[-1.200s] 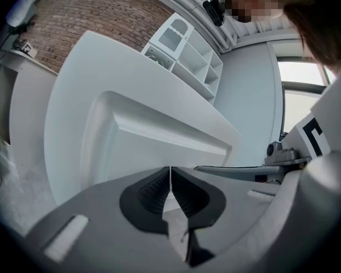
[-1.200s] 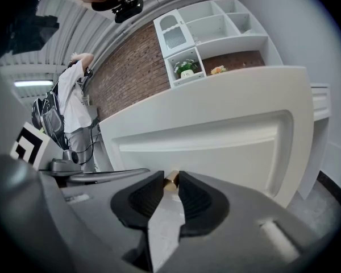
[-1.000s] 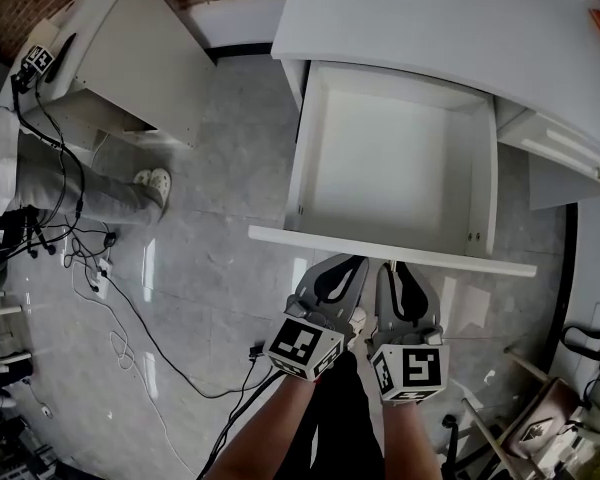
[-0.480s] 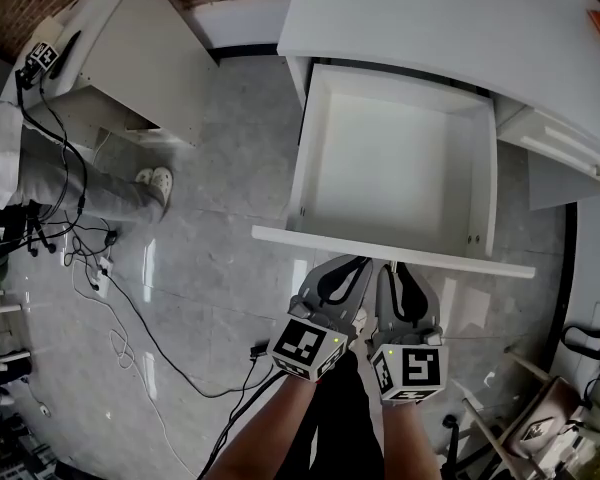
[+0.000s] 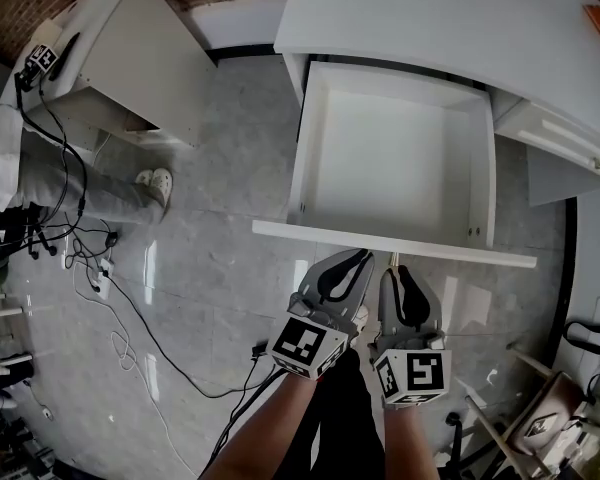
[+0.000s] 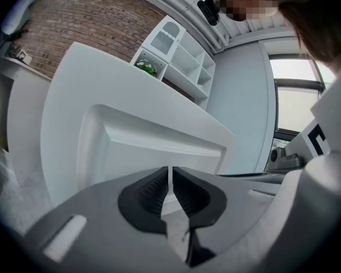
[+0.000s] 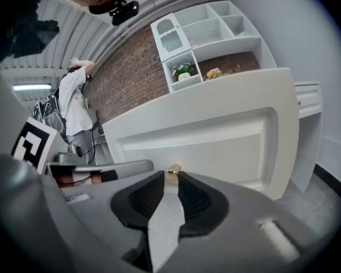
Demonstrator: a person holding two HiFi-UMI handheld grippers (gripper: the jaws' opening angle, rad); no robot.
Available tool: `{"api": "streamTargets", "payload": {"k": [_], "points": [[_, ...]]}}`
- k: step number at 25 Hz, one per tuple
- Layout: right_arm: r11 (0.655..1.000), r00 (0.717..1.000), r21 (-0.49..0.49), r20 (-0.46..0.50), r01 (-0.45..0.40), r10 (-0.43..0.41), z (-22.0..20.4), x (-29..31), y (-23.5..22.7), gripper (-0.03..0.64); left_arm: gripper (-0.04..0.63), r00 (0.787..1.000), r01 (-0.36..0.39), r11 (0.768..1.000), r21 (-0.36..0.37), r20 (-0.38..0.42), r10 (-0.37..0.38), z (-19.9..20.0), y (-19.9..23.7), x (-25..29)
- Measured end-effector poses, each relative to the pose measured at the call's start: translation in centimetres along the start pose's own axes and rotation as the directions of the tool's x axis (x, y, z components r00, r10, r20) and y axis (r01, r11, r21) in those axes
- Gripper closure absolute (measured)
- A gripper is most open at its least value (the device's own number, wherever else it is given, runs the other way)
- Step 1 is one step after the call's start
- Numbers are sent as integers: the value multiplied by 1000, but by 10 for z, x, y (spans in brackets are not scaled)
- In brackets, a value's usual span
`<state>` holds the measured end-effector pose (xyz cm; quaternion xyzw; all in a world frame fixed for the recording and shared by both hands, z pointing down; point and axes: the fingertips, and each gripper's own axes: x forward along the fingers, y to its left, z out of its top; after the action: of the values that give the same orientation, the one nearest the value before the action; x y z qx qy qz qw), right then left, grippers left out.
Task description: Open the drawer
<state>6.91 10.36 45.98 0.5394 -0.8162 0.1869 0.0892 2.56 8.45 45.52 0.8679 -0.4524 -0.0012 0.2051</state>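
The white drawer stands pulled far out of the white cabinet and is empty inside. Its front panel faces me. A small brass knob sticks out of that panel, also seen as the knob in the head view. My right gripper is shut on the knob with just its fingertips. My left gripper hangs close beside it on the left, just below the panel, its jaws shut with nothing between them. In the left gripper view the left gripper points at the drawer front.
Grey tiled floor lies to the left, with black cables trailing across it. A person stands at the far left beside another white cabinet. A second drawer front juts out at the right, above clutter.
The right gripper has drawn back a little toward me. The left gripper has hardly moved, and the drawer is as far out as before.
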Motion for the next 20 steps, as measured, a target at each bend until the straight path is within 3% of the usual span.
{"api": "streamTargets", "payload": {"k": [8,12,15,20], "points": [[999,995,-44,101,-18,23,28,-16,9,547,585,999,-18,999,46,43,16,26,10,-18],[997,990,-72,140,-12,22,57,-29,14,610,592,996,-8,998,60,86,2,57,2,-37],[997,983,-77,178,-20,33,81,-43,23,614,592,993,-11,998,64,118,4,85,-2,-54],[993,980,-112,191,-44,65,116,-78,45,614,592,991,-29,1000,4,135,28,117,-12,-88]]}}
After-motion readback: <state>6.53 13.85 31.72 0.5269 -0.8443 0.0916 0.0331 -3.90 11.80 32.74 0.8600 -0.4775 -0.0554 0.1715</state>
